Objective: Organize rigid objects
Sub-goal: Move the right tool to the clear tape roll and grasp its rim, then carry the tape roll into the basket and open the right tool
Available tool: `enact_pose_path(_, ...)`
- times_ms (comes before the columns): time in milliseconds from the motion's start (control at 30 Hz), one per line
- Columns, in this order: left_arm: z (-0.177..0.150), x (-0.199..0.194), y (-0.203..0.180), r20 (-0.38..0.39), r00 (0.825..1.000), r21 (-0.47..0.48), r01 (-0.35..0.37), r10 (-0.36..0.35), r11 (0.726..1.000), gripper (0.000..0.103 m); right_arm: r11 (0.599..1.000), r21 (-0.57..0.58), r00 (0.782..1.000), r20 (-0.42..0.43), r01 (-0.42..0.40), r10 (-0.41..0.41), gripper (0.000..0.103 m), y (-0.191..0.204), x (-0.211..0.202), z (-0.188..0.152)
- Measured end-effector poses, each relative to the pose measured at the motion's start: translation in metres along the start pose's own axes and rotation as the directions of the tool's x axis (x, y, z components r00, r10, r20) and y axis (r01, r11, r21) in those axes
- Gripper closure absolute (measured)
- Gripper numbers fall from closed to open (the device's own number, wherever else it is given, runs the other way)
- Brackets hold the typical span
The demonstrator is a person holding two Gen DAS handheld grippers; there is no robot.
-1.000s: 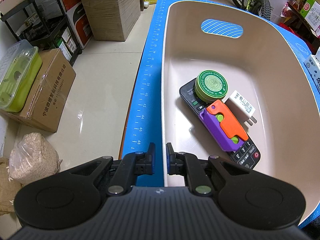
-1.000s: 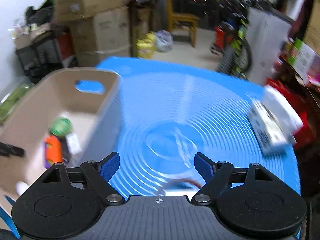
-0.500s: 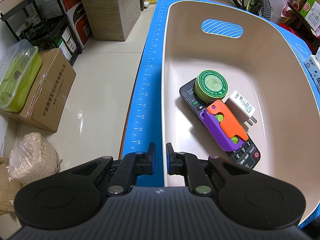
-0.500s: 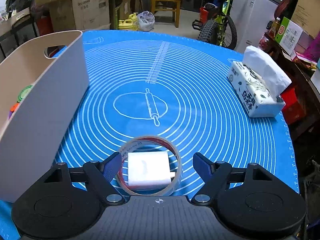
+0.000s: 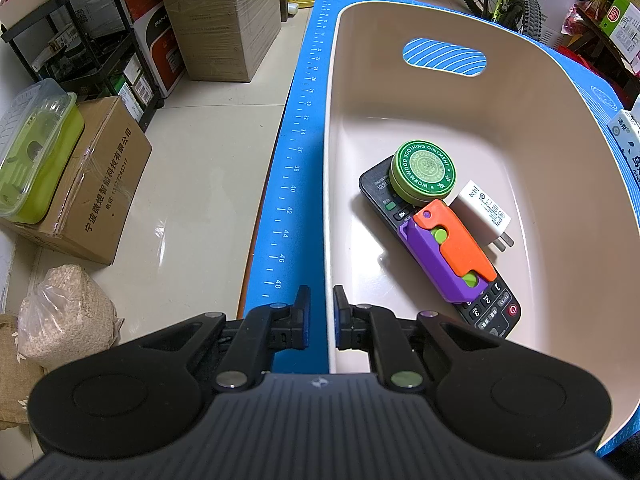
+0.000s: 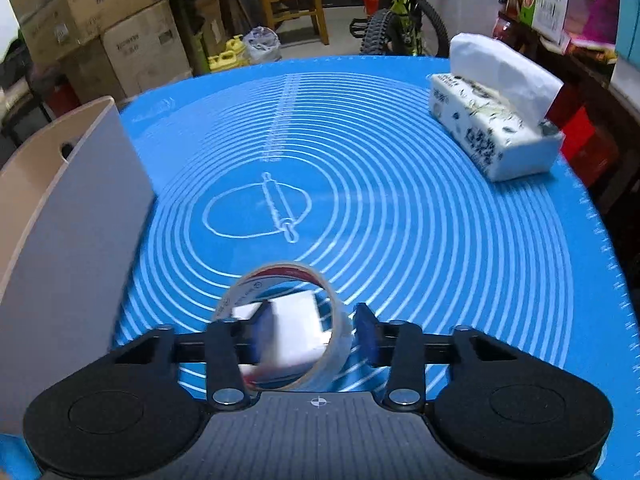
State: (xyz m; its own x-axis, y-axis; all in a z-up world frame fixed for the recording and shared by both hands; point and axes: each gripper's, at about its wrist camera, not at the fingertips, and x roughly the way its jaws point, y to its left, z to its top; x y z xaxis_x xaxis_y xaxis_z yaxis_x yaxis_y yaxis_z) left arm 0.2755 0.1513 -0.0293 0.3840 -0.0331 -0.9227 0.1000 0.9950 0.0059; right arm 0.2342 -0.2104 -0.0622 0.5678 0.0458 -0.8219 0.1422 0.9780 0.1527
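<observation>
Left gripper (image 5: 319, 312): jaws nearly closed, pinching the near wall of the bin (image 5: 520, 92); 1 finger inside, 1 outside.
Bin contents: tin (image 5: 423, 171), orange-purple toy (image 5: 448, 250), charger (image 5: 485, 210), all lying on or beside the remote (image 5: 492, 308).
Right gripper (image 6: 316, 330): jaws have just been closing and stand partly closed; left finger sits inside the tape roll (image 6: 280, 320), right finger just outside its right rim. Whether the pads already press on the rim is blurred; I cannot tell.
Tape roll: tilted on the mat (image 6: 400, 200), directly between the right jaws, a white block (image 6: 298, 318) within its ring.
Key relation: the roll's wall runs across the jaws' closing line, so only the right hand can take it; the bin lies to its left.
Bystander: tissue pack (image 6: 492, 128), far right, well apart.
</observation>
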Motion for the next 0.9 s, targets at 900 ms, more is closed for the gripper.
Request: enact_pose_path(900,0.0,0.0,0.001,-0.001,1.0,-0.001,0.001,-0.001,1.0,0.089,0.991,-0.131,0.977,0.209,-0.005,0.033,0.087,0.04,-0.059,0.025)
